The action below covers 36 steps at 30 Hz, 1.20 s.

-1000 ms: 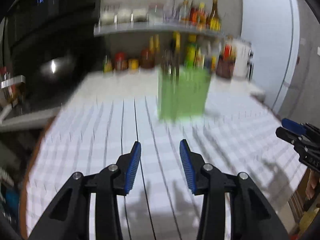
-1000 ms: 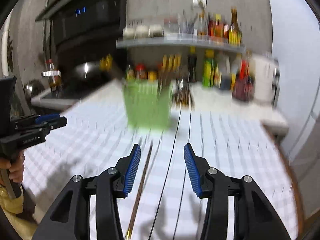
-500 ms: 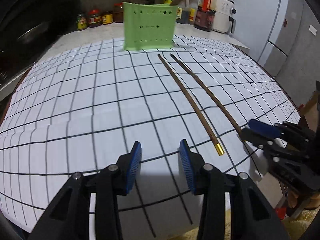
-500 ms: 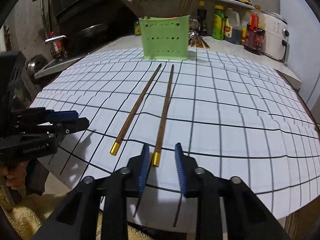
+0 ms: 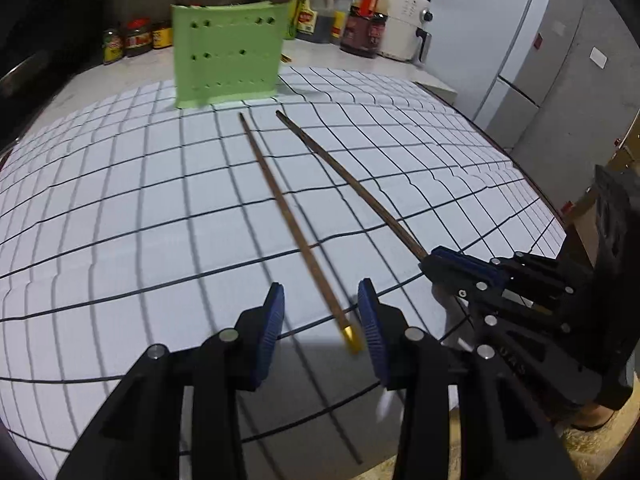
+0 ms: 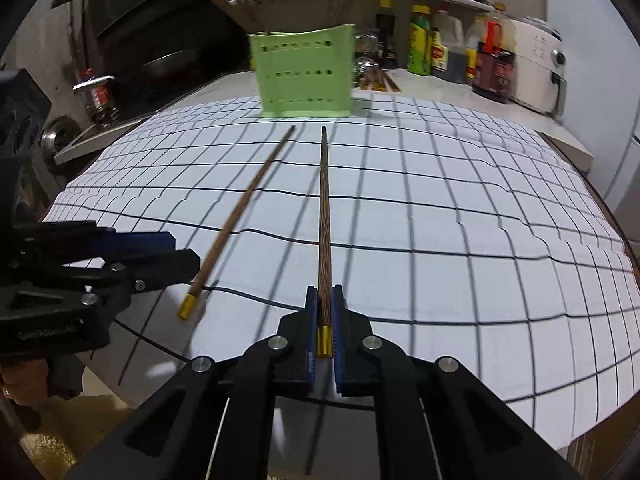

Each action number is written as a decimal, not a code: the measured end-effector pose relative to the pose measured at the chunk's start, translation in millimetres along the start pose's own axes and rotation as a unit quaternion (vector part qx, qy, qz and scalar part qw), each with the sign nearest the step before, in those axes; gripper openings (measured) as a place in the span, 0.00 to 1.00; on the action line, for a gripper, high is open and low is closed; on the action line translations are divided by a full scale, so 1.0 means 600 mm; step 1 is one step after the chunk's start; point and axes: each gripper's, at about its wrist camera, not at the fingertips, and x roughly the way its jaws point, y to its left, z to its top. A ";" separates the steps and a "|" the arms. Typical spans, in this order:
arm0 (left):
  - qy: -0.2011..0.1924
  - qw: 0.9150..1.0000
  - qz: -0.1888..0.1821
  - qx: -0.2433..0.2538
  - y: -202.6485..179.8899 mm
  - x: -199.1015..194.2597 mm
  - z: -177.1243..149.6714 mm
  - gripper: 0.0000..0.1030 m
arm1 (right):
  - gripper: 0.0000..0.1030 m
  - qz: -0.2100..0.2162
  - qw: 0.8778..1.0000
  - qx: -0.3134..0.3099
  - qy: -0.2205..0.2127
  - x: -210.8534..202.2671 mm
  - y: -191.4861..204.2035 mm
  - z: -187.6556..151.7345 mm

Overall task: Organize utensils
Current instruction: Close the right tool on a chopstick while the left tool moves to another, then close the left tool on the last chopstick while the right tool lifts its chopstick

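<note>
Two long brown chopsticks with gold ends lie on the white grid cloth (image 5: 120, 220), pointing at a green perforated holder (image 5: 228, 56) (image 6: 306, 76) that has several chopsticks in it. My right gripper (image 6: 325, 294) (image 5: 432, 260) is shut on the gold end of the right chopstick (image 6: 325, 208) (image 5: 352, 184). My left gripper (image 5: 320, 308) (image 6: 184, 250) straddles the gold end of the left chopstick (image 5: 288, 216) (image 6: 236, 220). Its jaws are closing, and the end lies close to the right pad with a gap still showing.
Sauce bottles and jars (image 6: 424, 44) line the counter and a shelf behind the holder. A white air fryer (image 5: 404, 24) and a fridge (image 5: 520, 40) stand at the right, a dark stove (image 6: 160, 52) at the left. The table's front edge runs just under both grippers.
Both grippers came down toward the table's front edge. The right jaws shut on the right chopstick's gold end. The left gripper slid right until the other chopstick's end lay between its fingers.
</note>
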 end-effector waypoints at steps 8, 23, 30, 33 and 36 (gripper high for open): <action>0.006 0.997 0.053 0.050 -0.023 0.017 0.003 0.11 | 0.07 0.000 1.000 -0.004 -0.009 -0.002 -0.004 -0.005; -0.015 0.994 0.107 0.028 0.100 -0.038 -0.029 0.13 | 0.12 0.029 0.999 -0.018 -0.032 -0.001 0.001 -0.010; -0.038 0.994 0.093 0.035 0.091 -0.051 -0.061 0.26 | 0.25 0.011 0.998 -0.044 -0.037 -0.021 0.020 -0.033; -0.043 0.995 0.086 0.029 0.095 -0.053 -0.062 0.26 | 0.24 0.012 0.998 -0.032 -0.045 -0.018 0.019 -0.032; -0.047 0.995 0.085 0.026 0.095 -0.054 -0.063 0.26 | 0.24 0.009 0.998 -0.031 -0.052 -0.012 0.022 -0.029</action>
